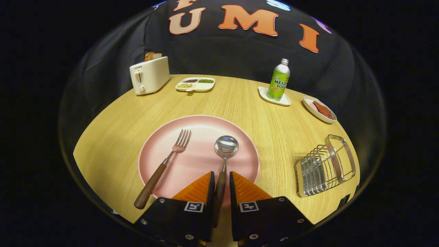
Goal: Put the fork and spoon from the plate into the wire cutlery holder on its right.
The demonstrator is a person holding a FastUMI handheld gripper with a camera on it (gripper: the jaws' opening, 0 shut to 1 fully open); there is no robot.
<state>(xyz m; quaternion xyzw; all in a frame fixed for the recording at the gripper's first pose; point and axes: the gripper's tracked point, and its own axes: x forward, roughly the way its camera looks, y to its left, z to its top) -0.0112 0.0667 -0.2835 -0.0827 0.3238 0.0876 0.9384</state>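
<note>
The spoon [224, 154] lies on the pink plate [164, 147], bowl pointing away, and its wooden handle runs back between the 2 fingers [236, 187] of the gripper [222, 181]. The fingers stand close on both sides of the handle; whether both already press on it, I cannot tell. I judge the step in hand is the grasp of the spoon. The next move calls for a firm clench, a lift clear of the plate, then a carry to the wire cutlery holder [324, 168], which stands on the counter [113, 144] right of the plate. The fork [164, 164] waits on the plate, left of the spoon.

I count 1 spoon, 1 fork, 1 plate, 1 holder. Beyond the plate: 1 toaster [150, 74], 1 snack tray [195, 84], 1 soda bottle [279, 80] on a small dish, 1 dish of food [319, 109].
</note>
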